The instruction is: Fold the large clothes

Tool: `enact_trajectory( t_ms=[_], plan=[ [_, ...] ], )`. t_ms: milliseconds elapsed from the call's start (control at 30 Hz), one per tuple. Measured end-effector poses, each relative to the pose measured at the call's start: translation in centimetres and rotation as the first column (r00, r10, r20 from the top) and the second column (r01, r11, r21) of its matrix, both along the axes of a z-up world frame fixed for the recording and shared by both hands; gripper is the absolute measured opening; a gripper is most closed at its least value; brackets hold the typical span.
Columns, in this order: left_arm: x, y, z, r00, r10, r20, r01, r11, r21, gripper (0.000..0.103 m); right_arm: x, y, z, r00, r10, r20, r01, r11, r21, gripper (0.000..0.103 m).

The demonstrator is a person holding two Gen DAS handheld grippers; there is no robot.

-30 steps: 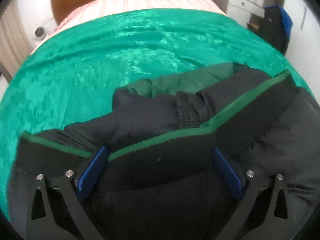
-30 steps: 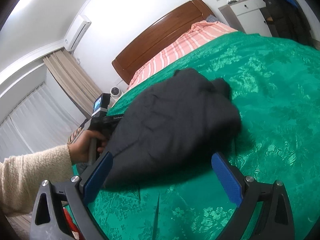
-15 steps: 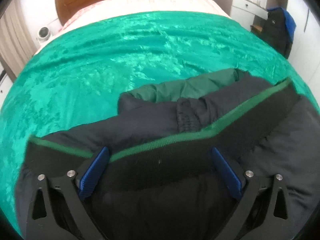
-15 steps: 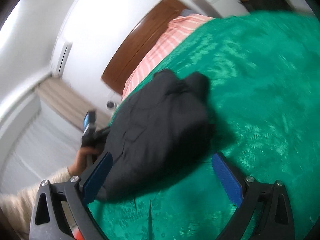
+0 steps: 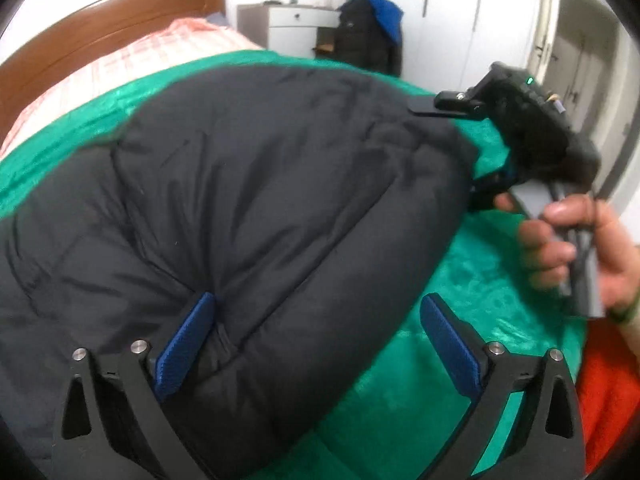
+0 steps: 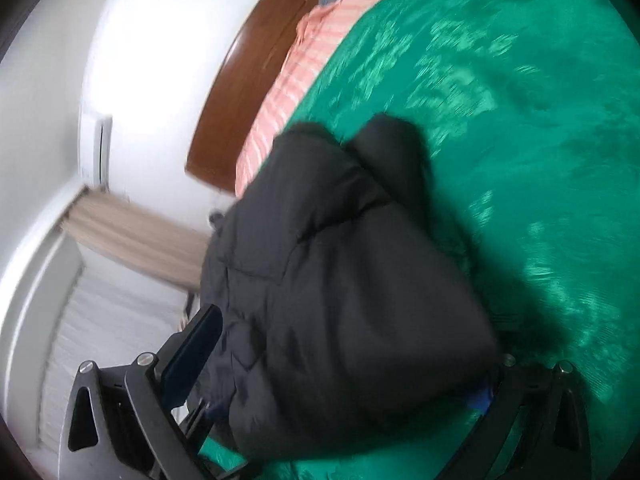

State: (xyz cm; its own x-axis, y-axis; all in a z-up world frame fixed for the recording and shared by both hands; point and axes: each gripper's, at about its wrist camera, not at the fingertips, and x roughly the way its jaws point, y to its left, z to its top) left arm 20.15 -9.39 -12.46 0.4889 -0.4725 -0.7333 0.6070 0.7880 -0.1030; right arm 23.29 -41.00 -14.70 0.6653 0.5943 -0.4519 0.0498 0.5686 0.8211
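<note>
A black puffy jacket (image 5: 260, 184) lies bundled on the green bedspread (image 5: 472, 280). My left gripper (image 5: 318, 344) is open at its near edge; the left pad (image 5: 186, 344) presses into the fabric and the right pad (image 5: 450, 344) hangs over the bedspread. My right gripper (image 6: 338, 376) is open and rolled sideways, with the bulk of the jacket (image 6: 340, 280) between its fingers. One finger (image 6: 192, 356) shows; the jacket mostly hides the other. In the left wrist view a hand (image 5: 568, 248) holds the right gripper at the jacket's far right edge, one finger above the fabric.
A wooden headboard (image 5: 100, 28) and pink striped bedding (image 5: 160, 52) lie at the bed's far end. A white cabinet (image 5: 296, 28) and a dark coat on a chair (image 5: 368, 36) stand beyond. Something red (image 5: 604, 392) lies at the bed's right edge. Curtains (image 6: 132, 236) hang at the left.
The left view swung from the green-striped hem to the jacket's smooth black side. The right gripper rolled and closed in until the jacket's edge sat between its open fingers.
</note>
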Motion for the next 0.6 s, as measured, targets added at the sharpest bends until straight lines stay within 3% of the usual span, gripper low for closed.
enact_trajectory(
  t_ms=[67, 133, 200, 300, 367, 433, 467, 567, 600],
  plan=[
    [0.5, 0.8, 0.6, 0.999, 0.019, -0.040, -0.021, 0.998, -0.060, 0.101, 0.6, 0.7, 0.6, 0.998, 0.045, -0.032, -0.046, 0.998, -0.034, 0.053],
    [0.8, 2.9, 2.2, 0.994, 0.039, -0.099, -0.053, 0.989, -0.141, 0.100, 0.4, 1.4, 2.9, 0.999, 0.053, -0.008, -0.053, 0.994, -0.100, 0.040],
    [0.5, 6.1, 4.0, 0.990, 0.094, -0.102, -0.112, 0.976, -0.185, 0.100, -0.3, 3.6, 7.2, 0.994, 0.080, 0.074, -0.060, 0.969, -0.238, 0.037],
    [0.1, 12.4, 6.4, 0.973, 0.209, -0.101, -0.227, 0.949, -0.221, 0.100, -1.5, 9.6, 14.0, 0.962, 0.185, 0.202, -0.076, 0.889, -0.452, 0.037],
    [-0.2, 17.1, 7.6, 0.950, 0.296, -0.105, -0.313, 0.919, -0.240, 0.100, -2.3, 15.4, 18.0, 0.912, 0.303, 0.276, -0.084, 0.798, -0.597, 0.037],
    [-0.8, 22.9, 8.9, 0.908, 0.405, -0.102, -0.418, 0.872, -0.256, 0.100, -3.4, 21.7, 20.3, 0.847, 0.433, 0.309, -0.088, 0.687, -0.721, 0.037],
    [-1.2, 25.0, 9.2, 0.893, 0.439, -0.099, -0.449, 0.854, -0.262, 0.100, -4.2, 25.4, 20.8, 0.805, 0.508, 0.305, -0.090, 0.614, -0.784, 0.037],
    [-2.8, 32.0, 9.9, 0.819, 0.566, -0.095, -0.568, 0.774, -0.279, 0.100, -5.9, 35.9, 19.3, 0.691, 0.685, 0.230, -0.117, 0.420, -0.900, 0.037],
    [-3.0, 33.3, 9.8, 0.802, 0.589, -0.100, -0.590, 0.755, -0.285, 0.100, -6.4, 38.4, 18.3, 0.662, 0.723, 0.197, -0.133, 0.372, -0.919, 0.037]
  ],
)
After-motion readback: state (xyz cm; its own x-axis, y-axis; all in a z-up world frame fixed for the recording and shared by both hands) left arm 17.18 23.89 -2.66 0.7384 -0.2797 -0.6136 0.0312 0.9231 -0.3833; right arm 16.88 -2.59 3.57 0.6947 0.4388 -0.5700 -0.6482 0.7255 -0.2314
